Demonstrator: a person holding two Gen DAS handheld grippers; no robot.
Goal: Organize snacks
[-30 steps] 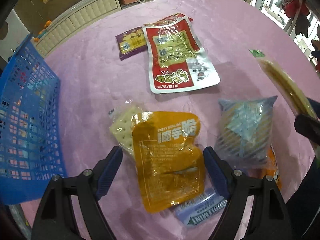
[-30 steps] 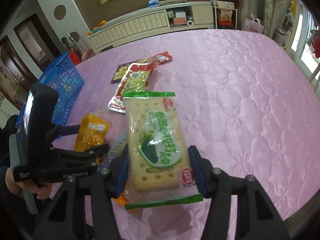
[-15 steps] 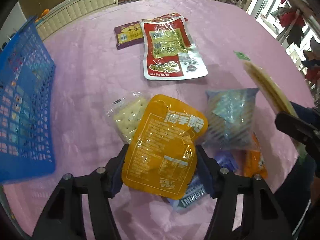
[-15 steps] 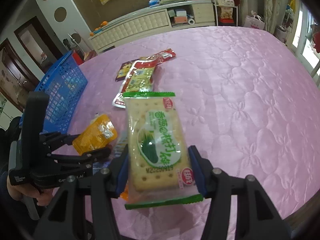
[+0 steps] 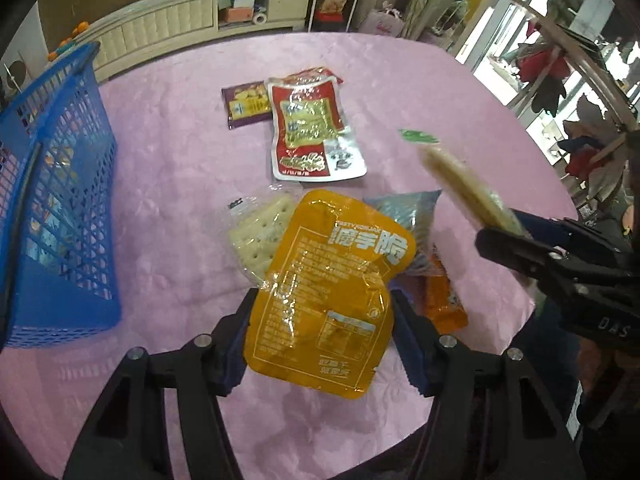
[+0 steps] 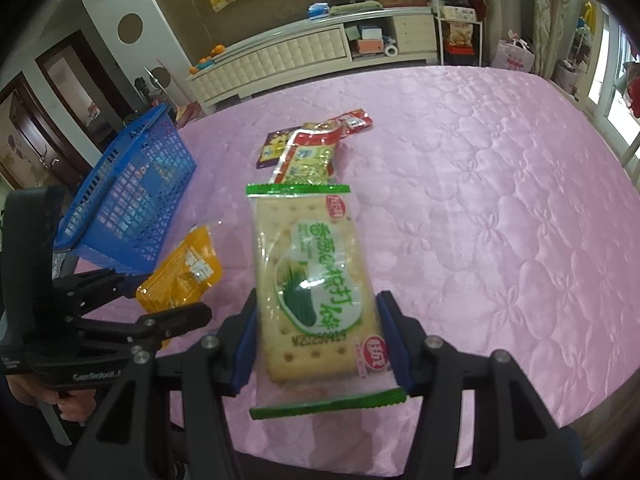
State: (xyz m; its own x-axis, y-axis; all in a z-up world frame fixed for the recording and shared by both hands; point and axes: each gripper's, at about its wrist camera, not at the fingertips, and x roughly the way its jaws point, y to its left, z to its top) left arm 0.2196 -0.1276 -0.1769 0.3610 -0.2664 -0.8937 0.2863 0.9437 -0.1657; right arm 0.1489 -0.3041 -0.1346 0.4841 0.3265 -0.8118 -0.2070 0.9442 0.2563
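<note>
At the far left, a blue basket (image 5: 60,208) is standing on the pink quilted cloth (image 5: 172,168), well apart from the loose snacks. The left gripper (image 5: 322,332) is clamping an orange pouch (image 5: 332,292) by its two side edges, both pads pressing on it; its jaws have just been closing on the pouch, which is hanging tilted above the cloth, its far end over a clear-wrapped cracker (image 5: 260,236). That cracker is lying flat on the cloth just left of the pouch. Farther off, a purple packet (image 5: 246,106) is lying beside a red and white packet (image 5: 312,128), the red one partly covering its right edge. Right of the orange pouch, a silvery blue bag (image 5: 412,220) is resting on the cloth, and a small orange packet (image 5: 440,300) is peeking out beneath it. At the right, the right gripper (image 6: 320,340) is gripping a green-trimmed cracker pack (image 6: 316,292) across its width, pads tight on both long sides, holding it clear of the cloth. In the right wrist view a hand (image 6: 68,400) is showing at the lower left, gripping the other tool's handle.
</note>
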